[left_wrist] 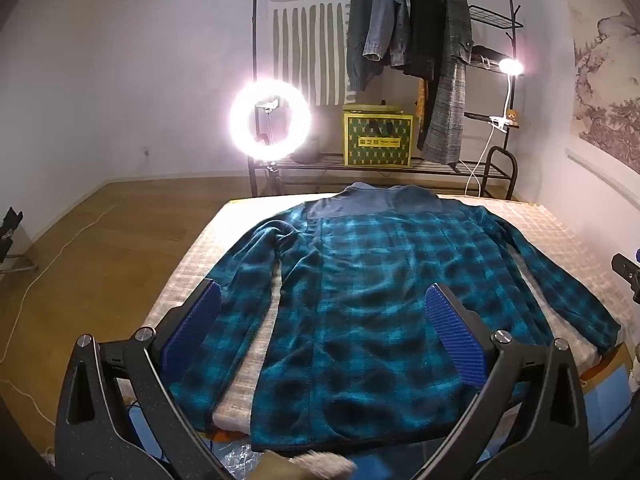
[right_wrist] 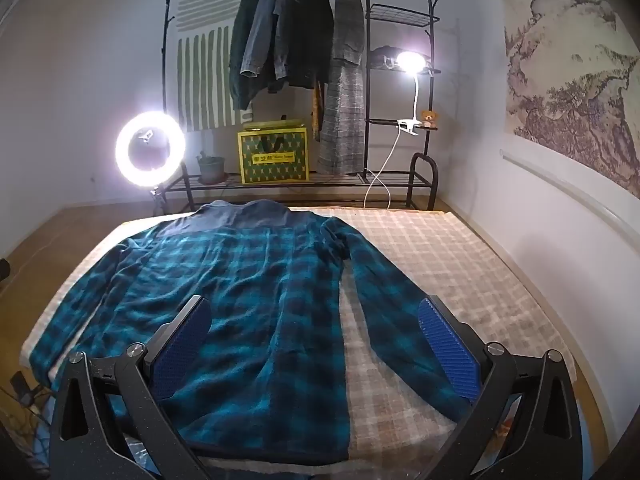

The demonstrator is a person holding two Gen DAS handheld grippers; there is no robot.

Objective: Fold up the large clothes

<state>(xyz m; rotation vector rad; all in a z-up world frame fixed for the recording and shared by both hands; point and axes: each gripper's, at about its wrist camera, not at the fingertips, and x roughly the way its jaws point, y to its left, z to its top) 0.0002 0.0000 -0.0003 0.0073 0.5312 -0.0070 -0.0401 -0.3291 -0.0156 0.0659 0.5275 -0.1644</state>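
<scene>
Both grippers hang side by side, pointing forward and slightly down. The left gripper [left_wrist: 324, 336] has its blue-padded fingers spread wide, gripping nothing; the right gripper [right_wrist: 316, 346] likewise gapes empty.

A teal-and-black plaid shirt [left_wrist: 360, 292] lies spread flat, apparently back up, sleeves out.

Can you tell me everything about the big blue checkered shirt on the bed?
The shirt is teal with dark checks and looks soft and fuzzy, like fleece. Its collar and shoulder patch are plain grey-blue. It lies flat and a bit wrinkled on the checked blanket, collar at the far end, both sleeves spread down its sides, hem at the near edge. Neither claw touches it.
</scene>
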